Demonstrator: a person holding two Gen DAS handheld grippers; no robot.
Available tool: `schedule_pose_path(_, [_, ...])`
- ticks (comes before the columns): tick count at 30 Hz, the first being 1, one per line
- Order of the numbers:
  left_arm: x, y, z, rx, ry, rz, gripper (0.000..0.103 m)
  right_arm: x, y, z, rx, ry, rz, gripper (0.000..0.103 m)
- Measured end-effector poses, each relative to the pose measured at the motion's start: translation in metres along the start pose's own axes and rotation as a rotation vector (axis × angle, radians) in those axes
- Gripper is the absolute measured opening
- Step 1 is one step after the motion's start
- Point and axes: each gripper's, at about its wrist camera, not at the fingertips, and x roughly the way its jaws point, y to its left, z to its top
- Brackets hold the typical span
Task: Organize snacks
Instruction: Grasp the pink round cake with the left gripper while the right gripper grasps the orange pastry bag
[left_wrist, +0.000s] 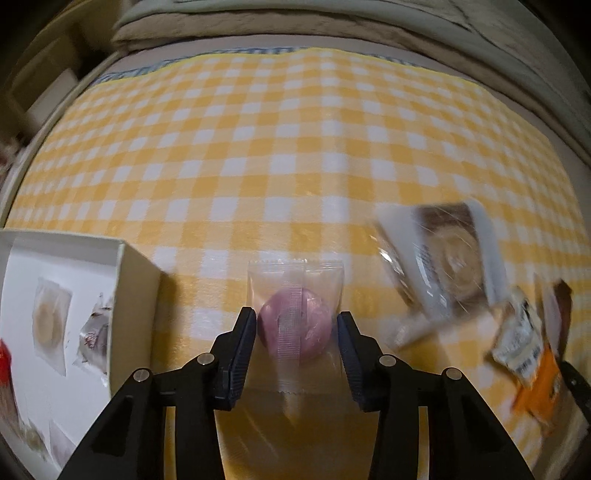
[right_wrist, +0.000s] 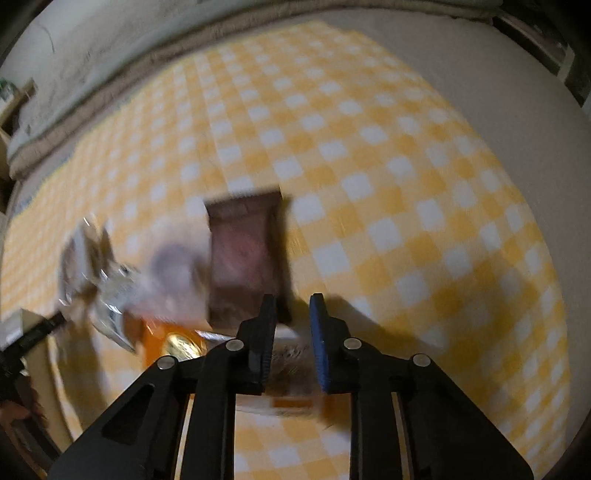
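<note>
Your left claw (left_wrist: 296, 328) points down at the yellow check cloth (left_wrist: 295, 147). Its 2 fingers sit on both sides of a purple bun (left_wrist: 295, 325) in a clear wrapper. The left pad looks like it touches the wrapper, the right pad too, but it's a close call, so the squeeze looks on.

A white box (left_wrist: 122, 266) is just to the left w/ a few snacks (left_wrist: 51, 317) in it. To the right lies a pile: a swirl cake pack (left_wrist: 443, 258) and an orange pack (left_wrist: 539, 384), both blurry.

Your right claw (right_wrist: 293, 325) points down too. It's clenched on a thin pack (right_wrist: 291, 358) w/ a see-thru front. Can't tell what's in it, too blurry. A brown pack (right_wrist: 247, 254) lies just past the tips. An orange pack w/ a gold spot (right_wrist: 173, 343) is to the left.
</note>
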Motion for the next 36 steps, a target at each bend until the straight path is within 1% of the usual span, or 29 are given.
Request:
schedule_pose_path(3, [-0.005, -0.012, -0.002, 0.072, 0.023, -0.05, 0.043, -0.001, -0.002, -0.009, -0.032, 0.022, -0.017, 0.017])
schedule_pose_path(6, [-0.01, -0.022, -0.007, 0.13, 0.053, -0.11, 0.043, -0.004, -0.007, -0.02, -0.035, 0.054, -0.006, 0.017])
schedule_pose_path(10, [-0.024, -0.028, -0.014, 0.143, 0.073, -0.163, 0.038, -0.009, -0.014, -0.038, -0.026, 0.11, 0.048, 0.017])
schedule_pose_path(11, [-0.026, -0.028, -0.013, 0.138, 0.082, -0.19, 0.038, -0.01, -0.015, -0.043, -0.027, 0.122, 0.061, 0.017])
schedule_pose_path(13, [-0.029, -0.026, -0.011, 0.137, 0.089, -0.205, 0.042, -0.013, -0.013, -0.051, -0.045, 0.151, 0.094, 0.017])
schedule_pose_path(15, [-0.03, -0.023, -0.01, 0.141, 0.079, -0.19, 0.053, -0.019, -0.008, -0.056, -0.069, 0.154, 0.115, 0.017])
schedule_pose_path(16, [-0.032, -0.019, -0.011, 0.138, 0.072, -0.186, 0.06, -0.025, -0.005, -0.058, -0.075, 0.144, 0.123, 0.017])
schedule_pose_path(17, [-0.033, -0.017, -0.011, 0.133, 0.066, -0.184, 0.064, -0.03, -0.004, -0.06, -0.072, 0.132, 0.131, 0.017])
schedule_pose_path(21, [-0.034, -0.008, -0.013, 0.132, 0.057, -0.18, 0.069, -0.05, 0.001, -0.053, -0.034, 0.054, 0.198, 0.019])
schedule_pose_path(22, [-0.035, -0.005, -0.016, 0.139, 0.059, -0.178, 0.07, -0.054, 0.004, -0.053, -0.032, 0.036, 0.209, 0.025])
schedule_pose_path(23, [-0.034, -0.003, -0.017, 0.148, 0.063, -0.172, 0.071, -0.055, 0.008, -0.049, -0.033, 0.029, 0.213, 0.039])
schedule_pose_path(24, [-0.031, -0.003, -0.017, 0.154, 0.068, -0.165, 0.071, -0.056, 0.012, -0.049, -0.039, 0.023, 0.216, 0.046])
schedule_pose_path(25, [-0.028, -0.004, -0.017, 0.159, 0.077, -0.158, 0.071, -0.055, 0.017, -0.045, -0.045, 0.02, 0.214, 0.057])
schedule_pose_path(26, [-0.024, -0.004, -0.016, 0.161, 0.083, -0.154, 0.071, -0.054, 0.02, -0.045, -0.059, 0.017, 0.209, 0.062])
schedule_pose_path(27, [-0.021, -0.005, -0.016, 0.162, 0.089, -0.15, 0.071, -0.053, 0.024, -0.044, -0.071, 0.019, 0.205, 0.064])
schedule_pose_path(28, [-0.017, -0.006, -0.016, 0.164, 0.094, -0.147, 0.071, -0.05, 0.027, -0.042, -0.086, 0.025, 0.199, 0.07])
schedule_pose_path(29, [-0.015, -0.007, -0.016, 0.166, 0.099, -0.143, 0.071, -0.047, 0.031, -0.042, -0.097, 0.029, 0.19, 0.073])
schedule_pose_path(31, [-0.01, -0.011, -0.016, 0.171, 0.101, -0.132, 0.071, -0.035, 0.039, -0.038, -0.115, 0.046, 0.17, 0.075])
schedule_pose_path(34, [-0.007, -0.012, -0.017, 0.165, 0.098, -0.118, 0.068, -0.022, 0.044, -0.04, -0.134, 0.072, 0.129, 0.075])
schedule_pose_path(36, [-0.004, -0.015, -0.017, 0.151, 0.095, -0.109, 0.061, -0.013, 0.045, -0.04, -0.141, 0.084, 0.102, 0.075])
